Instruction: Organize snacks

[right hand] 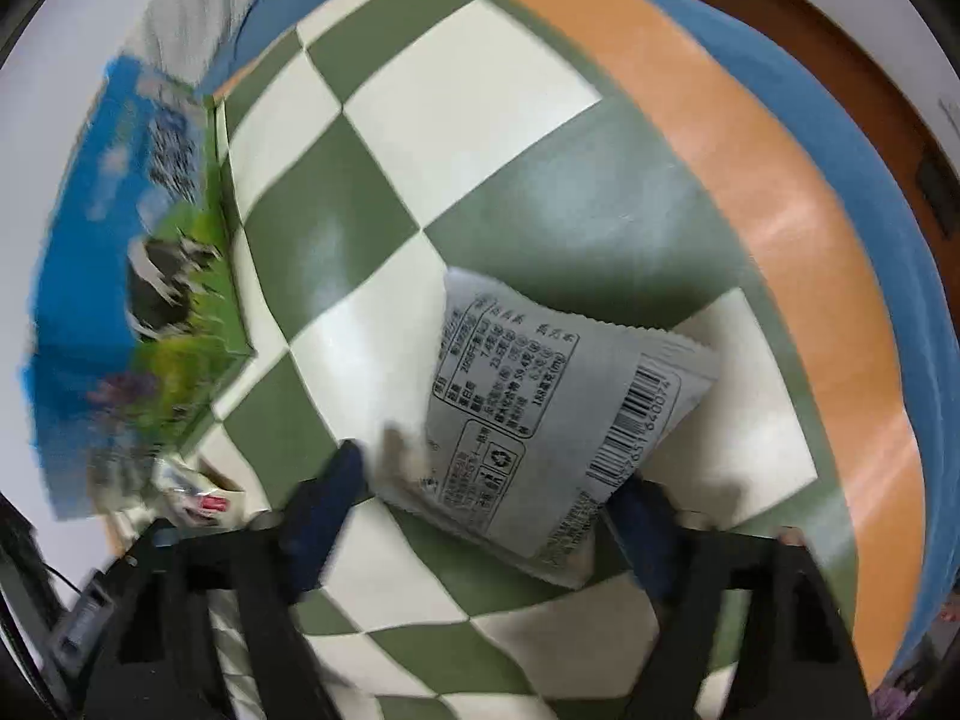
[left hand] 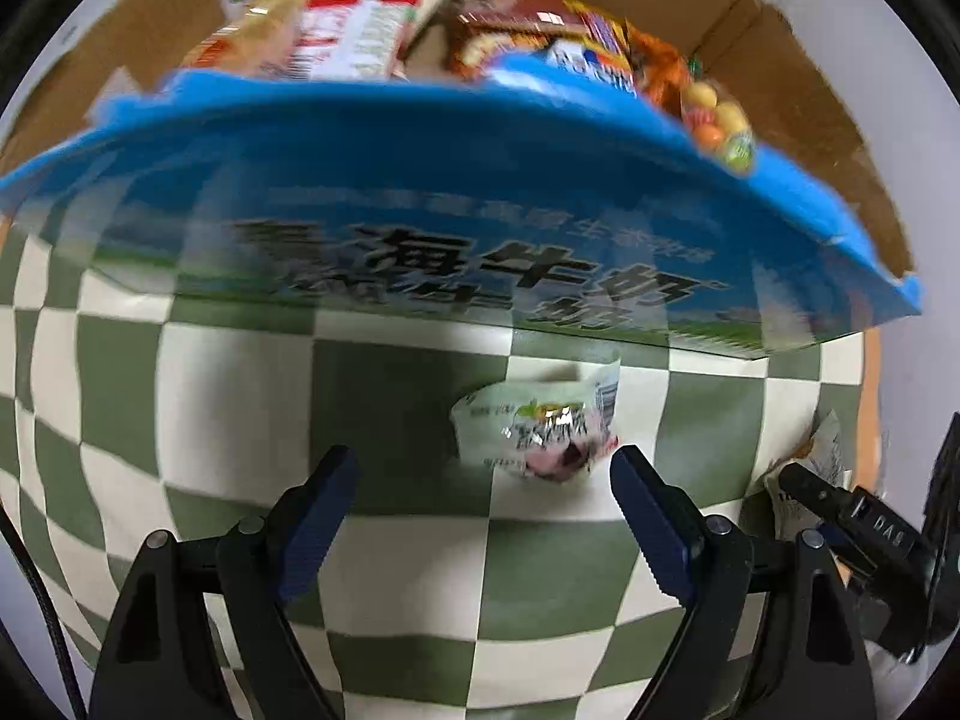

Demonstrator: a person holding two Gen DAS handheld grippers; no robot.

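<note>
A small white-and-green snack packet (left hand: pixel 534 429) lies on the green-and-white checked cloth (left hand: pixel 240 372). My left gripper (left hand: pixel 483 474) hovers open just short of it, and the packet sits nearer its right finger. A grey snack packet (right hand: pixel 540 414) with a barcode lies flat on the cloth in the right wrist view. My right gripper (right hand: pixel 489 480) straddles the packet's near end, with a blue pad close at each side. The packet looks uncrumpled. A cardboard box (left hand: pixel 750 30) holds several colourful snack packs (left hand: pixel 372 30).
A blue milk carton box (left hand: pixel 456 192) stands between the cloth and the cardboard box; it shows as the blue box (right hand: pixel 138 252) at left in the right wrist view. An orange table edge (right hand: pixel 750 138) curves at right. My right gripper's black body (left hand: pixel 840 510) appears at the far right.
</note>
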